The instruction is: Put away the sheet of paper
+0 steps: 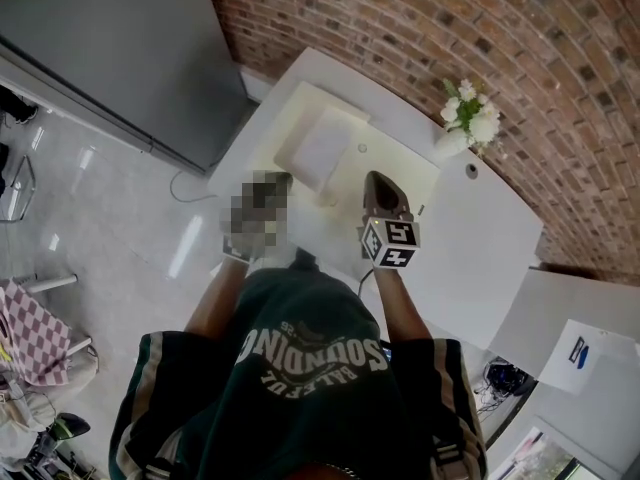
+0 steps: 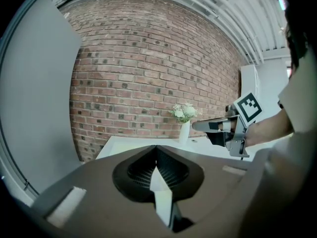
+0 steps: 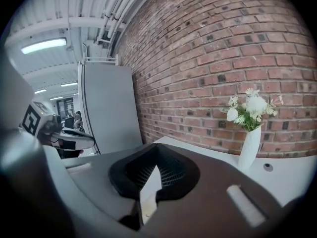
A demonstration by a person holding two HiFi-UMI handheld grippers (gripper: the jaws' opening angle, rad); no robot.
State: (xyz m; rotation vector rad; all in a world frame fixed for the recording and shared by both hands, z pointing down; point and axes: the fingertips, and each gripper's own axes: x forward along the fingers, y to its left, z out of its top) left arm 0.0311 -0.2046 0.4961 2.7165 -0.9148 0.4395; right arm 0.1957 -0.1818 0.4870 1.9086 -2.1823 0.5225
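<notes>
Paper: the sheet of paper (image 1: 322,146) lies flat in the cream tray (image 1: 291,109) on the white table (image 1: 470,238).
Left gripper (image 2: 156,153): squeezed shut, holding nothing; paper lies ahead of its tips.
Right gripper (image 3: 157,156): squeezed shut, holding nothing, near the tray, not touching the paper.

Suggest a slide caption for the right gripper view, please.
Shut right gripper aimed at a brick wall, white vase of flowers on the table at right.

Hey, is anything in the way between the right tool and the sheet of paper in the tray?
Nothing visible is. The sheet of paper lies in the cream tray, and the right tool is held just beside that tray. The vase stands off to the side.
</notes>
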